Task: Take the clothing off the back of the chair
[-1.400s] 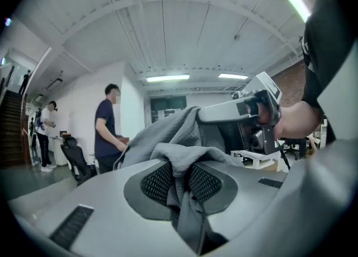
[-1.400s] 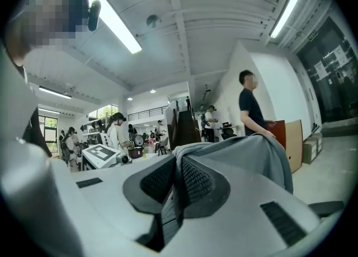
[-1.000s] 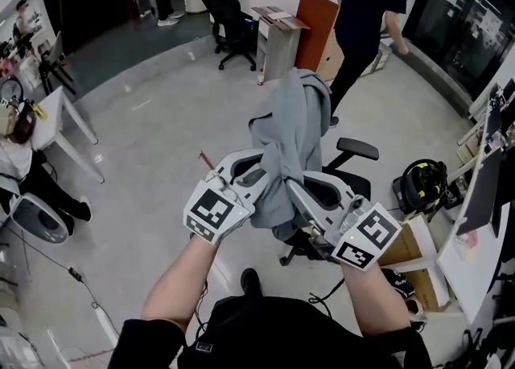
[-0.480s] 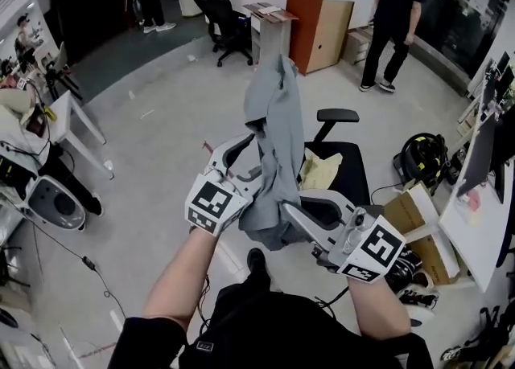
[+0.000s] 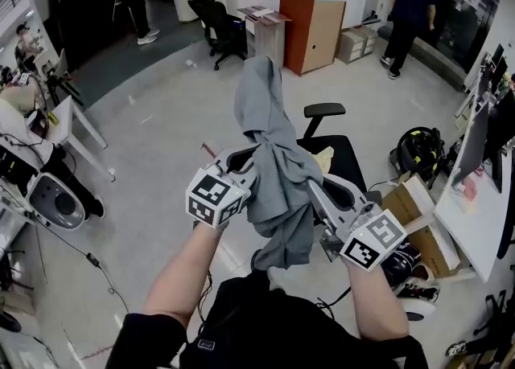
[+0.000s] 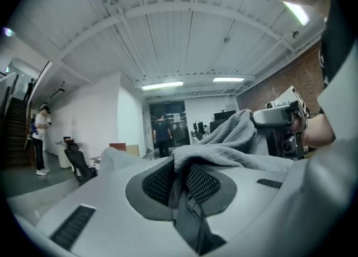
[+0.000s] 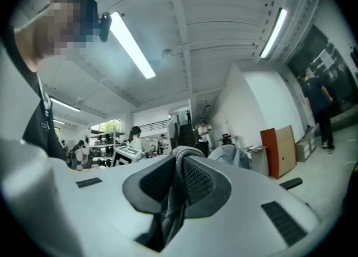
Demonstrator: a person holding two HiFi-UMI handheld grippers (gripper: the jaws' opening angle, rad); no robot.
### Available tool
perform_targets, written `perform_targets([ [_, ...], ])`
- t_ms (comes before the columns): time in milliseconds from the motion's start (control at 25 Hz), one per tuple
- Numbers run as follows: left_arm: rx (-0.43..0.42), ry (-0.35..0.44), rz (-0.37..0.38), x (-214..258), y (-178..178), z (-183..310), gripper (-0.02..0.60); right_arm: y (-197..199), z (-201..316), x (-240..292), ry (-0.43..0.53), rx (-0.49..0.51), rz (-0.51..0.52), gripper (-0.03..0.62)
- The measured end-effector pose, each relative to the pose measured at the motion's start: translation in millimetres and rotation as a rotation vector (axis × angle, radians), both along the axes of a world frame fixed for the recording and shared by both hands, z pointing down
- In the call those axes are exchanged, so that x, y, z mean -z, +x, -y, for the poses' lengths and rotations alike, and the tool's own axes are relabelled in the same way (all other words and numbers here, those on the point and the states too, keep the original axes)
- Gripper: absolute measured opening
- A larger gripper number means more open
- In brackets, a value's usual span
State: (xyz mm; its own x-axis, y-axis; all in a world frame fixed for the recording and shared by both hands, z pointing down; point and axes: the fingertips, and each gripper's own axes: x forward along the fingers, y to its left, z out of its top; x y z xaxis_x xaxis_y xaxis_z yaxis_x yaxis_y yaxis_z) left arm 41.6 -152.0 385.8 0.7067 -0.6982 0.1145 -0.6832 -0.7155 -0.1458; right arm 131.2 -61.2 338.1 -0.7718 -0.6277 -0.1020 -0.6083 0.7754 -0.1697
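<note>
A grey garment (image 5: 273, 158) hangs bunched between my two grippers, one end standing up above them and the rest drooping toward my body. It is off the black office chair (image 5: 348, 168), which stands just beyond my hands. My left gripper (image 5: 251, 170) has cloth between its pads and its jaws are closing on it; the left gripper view shows the fabric (image 6: 235, 138) pinched at the left gripper (image 6: 180, 180). My right gripper (image 5: 315, 192) pinches another fold (image 7: 168, 205), its jaws easing open slightly while the pads still press the cloth at the right gripper (image 7: 176, 180).
A pale cloth (image 5: 324, 158) lies on the chair seat. A black helmet-like bag (image 5: 420, 154), a cardboard box (image 5: 410, 215) and a white desk (image 5: 475, 223) stand at right. An orange cabinet (image 5: 310, 18), a second chair (image 5: 219, 26) and a person (image 5: 406, 14) are at the back.
The garment has come away from the chair back and toward me with both grippers; it now droops lower between them. The person at the back has walked farther off.
</note>
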Motion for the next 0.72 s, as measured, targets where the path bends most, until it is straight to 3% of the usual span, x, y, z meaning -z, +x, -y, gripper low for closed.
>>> perform_targets([
  [200, 0.077, -0.013, -0.006, 1, -14, 27, 0.049, 23, 52, -14, -0.088, -0.120, 0.017, 0.052],
  [480, 0.136, -0.053, -0.045, -16, -46, 95, 0.048, 0, 140, -24, -0.125, -0.121, -0.001, 0.083],
  [600, 0.114, -0.076, -0.039, -22, -58, 133, 0.049, -28, 186, -29, -0.167, -0.059, -0.031, 0.196],
  [720, 0.070, -0.090, -0.037, -24, -64, 172, 0.051, -61, 232, -38, -0.211, -0.023, -0.071, 0.250],
])
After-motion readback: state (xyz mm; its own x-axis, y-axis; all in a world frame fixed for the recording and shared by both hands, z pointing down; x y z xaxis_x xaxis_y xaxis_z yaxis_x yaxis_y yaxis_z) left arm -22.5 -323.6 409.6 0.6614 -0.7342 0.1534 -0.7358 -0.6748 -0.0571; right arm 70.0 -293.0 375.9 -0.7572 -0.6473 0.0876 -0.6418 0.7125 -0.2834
